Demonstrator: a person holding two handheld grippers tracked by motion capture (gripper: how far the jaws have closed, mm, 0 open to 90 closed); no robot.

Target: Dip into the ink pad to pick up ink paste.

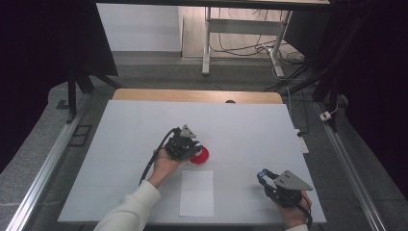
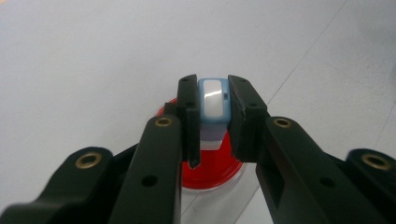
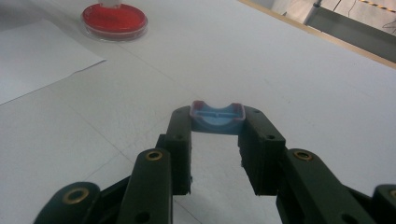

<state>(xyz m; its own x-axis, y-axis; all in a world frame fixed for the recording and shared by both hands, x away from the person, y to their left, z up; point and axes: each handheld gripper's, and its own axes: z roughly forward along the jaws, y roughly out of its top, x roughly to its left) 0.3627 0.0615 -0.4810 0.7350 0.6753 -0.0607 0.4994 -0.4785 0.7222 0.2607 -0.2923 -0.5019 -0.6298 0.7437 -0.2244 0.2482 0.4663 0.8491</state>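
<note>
The left gripper (image 2: 212, 114) clamps a small light-blue and white stamp (image 2: 213, 100) between its jaws, right over the red dish (image 2: 210, 170) near the middle of the white tabletop (image 1: 250, 125). The right gripper (image 3: 217, 135) hovers at the near right, its jaws closed on a blue cap (image 3: 217, 117). A white paper sheet (image 1: 197, 192) lies just near of the dish.

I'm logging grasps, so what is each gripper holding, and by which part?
Left gripper: small light-blue and white block, clamped by its sides. Right gripper: blue curved plastic cap, by its ends.
</note>
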